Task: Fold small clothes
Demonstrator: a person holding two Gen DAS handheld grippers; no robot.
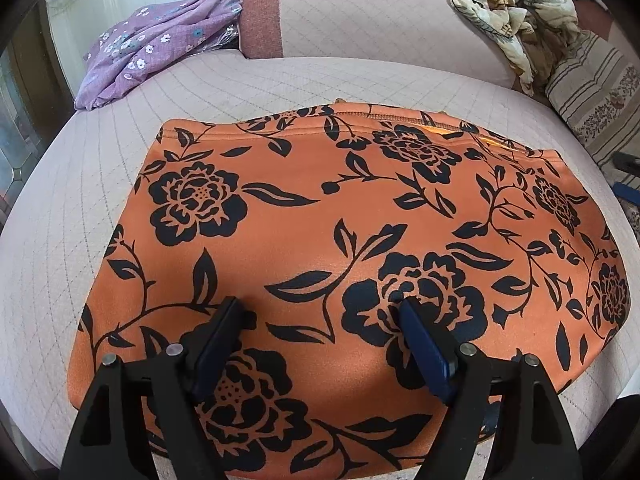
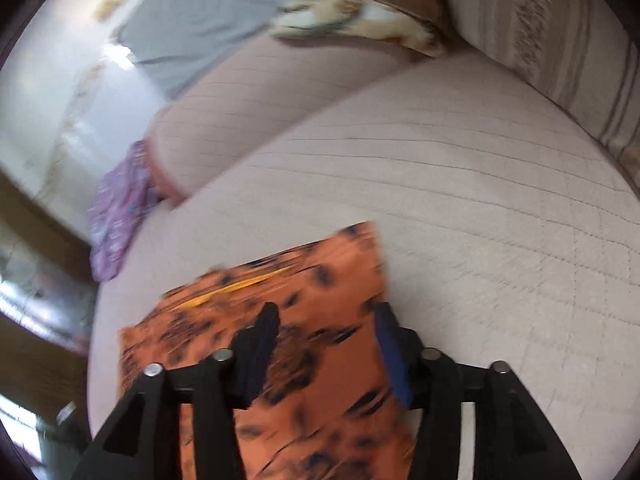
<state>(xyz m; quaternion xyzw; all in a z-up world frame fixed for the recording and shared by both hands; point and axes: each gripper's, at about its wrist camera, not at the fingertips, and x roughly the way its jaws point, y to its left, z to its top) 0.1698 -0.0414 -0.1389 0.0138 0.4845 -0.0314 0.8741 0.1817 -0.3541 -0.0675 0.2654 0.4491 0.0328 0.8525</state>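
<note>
The orange floral garment (image 1: 340, 240) is lying folded mid-frame, both the left gripper (image 1: 320, 308) and the right gripper (image 2: 326, 312) hovering parted and seemingly empty, while the purple garment (image 1: 156, 44) is waiting at upper left.

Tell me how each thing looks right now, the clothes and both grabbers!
orange flowered garment: spread flat on the sofa seat.
purple flowered cloth: crumpled at the seat's far left.
beige patterned cloth: bunched on the sofa back.
left gripper: open over the garment.
right gripper: open, nothing gripped; picture blurred.
</note>
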